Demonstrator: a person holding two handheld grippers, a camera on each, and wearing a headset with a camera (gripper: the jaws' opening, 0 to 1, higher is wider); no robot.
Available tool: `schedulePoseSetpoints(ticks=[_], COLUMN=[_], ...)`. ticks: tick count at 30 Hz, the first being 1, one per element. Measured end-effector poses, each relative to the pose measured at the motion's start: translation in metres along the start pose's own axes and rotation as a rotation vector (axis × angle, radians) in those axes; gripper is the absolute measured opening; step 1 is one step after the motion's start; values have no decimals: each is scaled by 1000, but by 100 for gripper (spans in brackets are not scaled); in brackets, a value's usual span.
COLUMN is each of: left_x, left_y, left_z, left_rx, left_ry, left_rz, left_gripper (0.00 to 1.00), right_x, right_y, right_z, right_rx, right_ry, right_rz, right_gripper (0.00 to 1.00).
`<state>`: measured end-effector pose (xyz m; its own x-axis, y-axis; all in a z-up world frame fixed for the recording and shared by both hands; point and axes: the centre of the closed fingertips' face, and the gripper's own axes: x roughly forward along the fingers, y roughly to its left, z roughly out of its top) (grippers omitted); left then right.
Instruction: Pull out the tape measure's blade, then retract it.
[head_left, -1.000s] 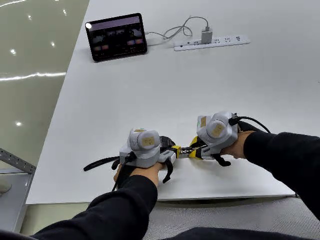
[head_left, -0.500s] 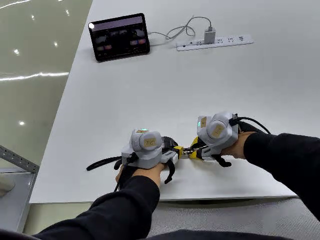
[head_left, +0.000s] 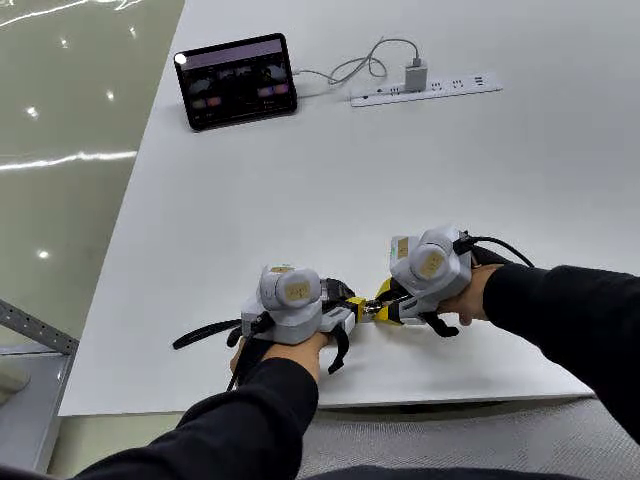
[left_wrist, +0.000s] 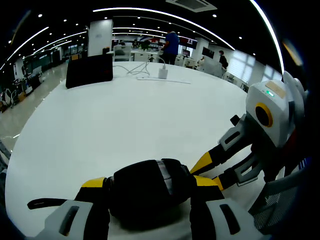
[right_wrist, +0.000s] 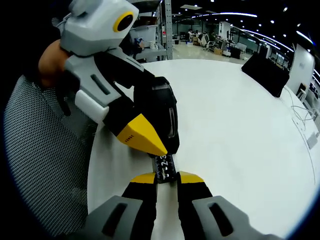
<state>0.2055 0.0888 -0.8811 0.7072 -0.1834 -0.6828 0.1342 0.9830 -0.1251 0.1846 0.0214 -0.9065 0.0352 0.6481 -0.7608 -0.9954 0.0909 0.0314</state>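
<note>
white worktop (head_left: 300, 200), near edge: tape measure (left_wrist: 150, 192) clamped between fingers of left gripper (left_wrist: 150, 184), short blade (right_wrist: 164, 167) pinched by fingers of right gripper (right_wrist: 166, 179); likely risk: thin blade slips, snaps back.

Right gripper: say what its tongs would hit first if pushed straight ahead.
The tape measure's black case, gripped by the left gripper, just beyond the short blade the right gripper clamps.

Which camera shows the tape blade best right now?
Right gripper view: the blade, markings readable, runs from the case into its jaws. Head view shows a sliver; left gripper view, the case's back.
</note>
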Motion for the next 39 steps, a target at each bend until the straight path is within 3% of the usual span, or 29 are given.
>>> schedulePoseSetpoints(ticks=[39], left_x=[-1], left_y=[0], left_z=[-1], left_rx=[-14], left_ry=[6], left_rz=[-39], left_gripper=[61], right_x=[14], right_y=[2], right_z=[16], right_rx=[-35], right_ry=[-14], right_rz=[28], right_gripper=[11])
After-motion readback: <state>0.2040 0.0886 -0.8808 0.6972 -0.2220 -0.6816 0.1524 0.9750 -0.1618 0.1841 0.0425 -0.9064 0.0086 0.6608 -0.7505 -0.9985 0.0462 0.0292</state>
